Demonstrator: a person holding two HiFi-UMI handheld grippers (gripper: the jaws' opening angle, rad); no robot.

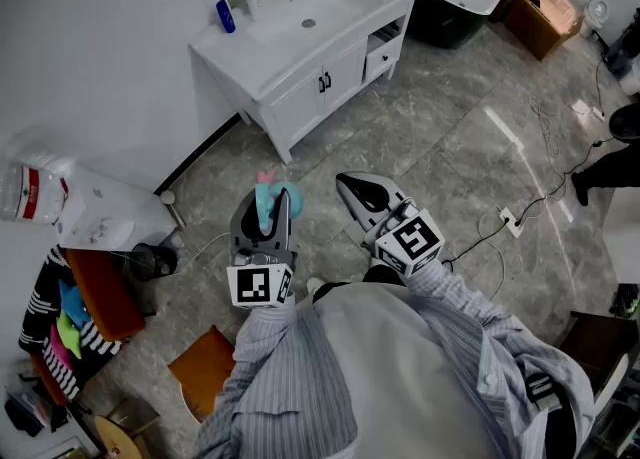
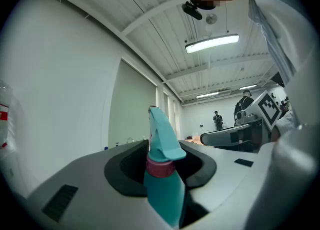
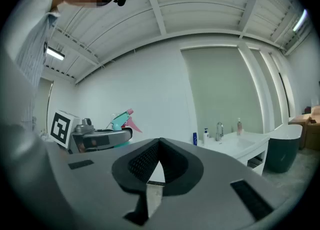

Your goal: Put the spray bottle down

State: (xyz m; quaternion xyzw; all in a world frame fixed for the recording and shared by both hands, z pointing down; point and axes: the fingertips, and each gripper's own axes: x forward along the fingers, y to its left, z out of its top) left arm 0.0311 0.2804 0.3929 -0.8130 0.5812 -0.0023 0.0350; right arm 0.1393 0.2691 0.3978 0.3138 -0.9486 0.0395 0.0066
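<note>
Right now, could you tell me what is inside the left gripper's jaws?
A teal spray bottle, clamped by the left gripper below its pink collar; the trigger head sticks out. The jaws cover its lower body, so how full it is cannot be seen.

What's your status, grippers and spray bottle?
Left gripper shut on teal spray bottle, held above the floor, not set down. Right gripper shut, empty. White vanity ahead, nothing blocking.
</note>
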